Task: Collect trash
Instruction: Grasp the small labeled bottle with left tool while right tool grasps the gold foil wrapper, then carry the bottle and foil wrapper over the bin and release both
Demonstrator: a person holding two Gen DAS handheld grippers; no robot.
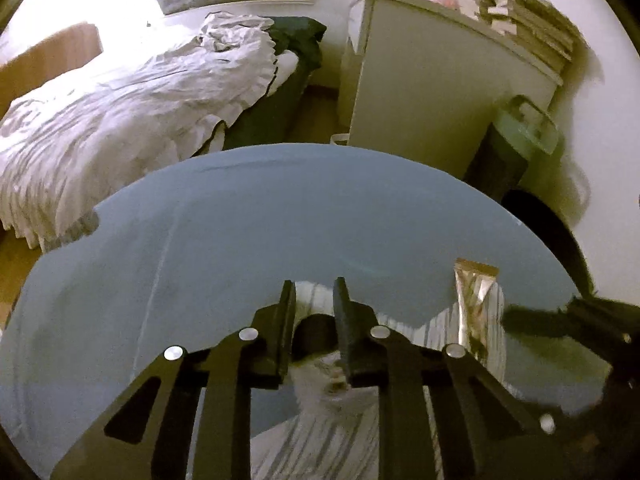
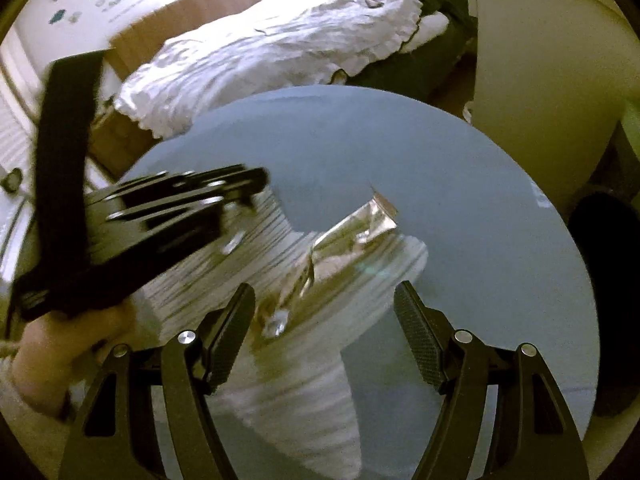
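Looking down past my right gripper (image 2: 324, 316), I hold its fingers wide apart with nothing between the ribbed black pads, and the one piece of trash I can see, a crumpled foil wrapper (image 2: 340, 252), lies just ahead of them on the worktop (image 2: 460, 168), not yet touched. My left gripper (image 1: 312, 312) hangs over bare glass a little to the wrapper's left, its fingers drawn close with a narrow gap and nothing pinched in it. So by my judgement the collecting has hardly begun: the wrapper still has to be picked up and carried off, and I cannot tell whether the pale green bin (image 1: 524, 132) by the wall is where it goes. The wrapper is thin, shiny and creased, gold-silver, long and flat with one torn, flared end; it should crush easily under the pads. The worktop is round, smooth and glossy blue-grey, mirroring a striped shirt. Beyond it stand a plain white cabinet (image 1: 432, 92) piled with books and a bed (image 1: 132, 92) under a rumpled, frilled white cover.
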